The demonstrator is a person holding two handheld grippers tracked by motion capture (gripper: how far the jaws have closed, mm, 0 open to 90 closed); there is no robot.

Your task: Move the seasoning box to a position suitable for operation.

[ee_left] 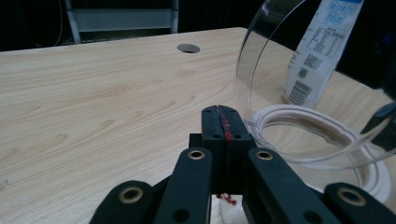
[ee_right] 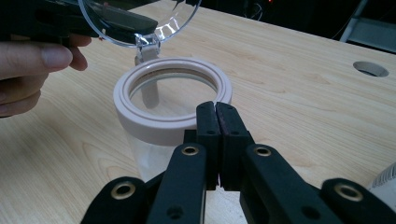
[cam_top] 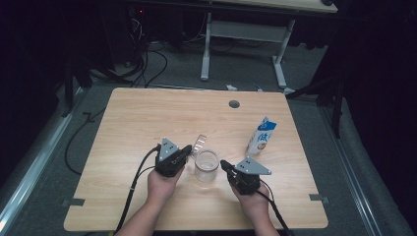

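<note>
I see my left hand-held gripper [cam_top: 187,149] at the left of the tabletop [cam_top: 133,123], its jaws pressed fully together with nothing between them. Its tip sits just beside the hinge of a clear jar [cam_top: 206,166]. The jar stands upright near the front middle of the tabletop, between my two hands. Its round transparent lid [cam_top: 199,143] is swung open and stands up behind the pale rim [ee_right: 173,100], on the side nearest my left hand-held gripper. To the right of the jar, my right hand-held gripper [cam_top: 223,163] points at it, jaws closed narrow and empty, the tip just short of the rim. Farther right and back, a blue and white carton [cam_top: 261,136] stands upright, well apart from the jar.
</note>
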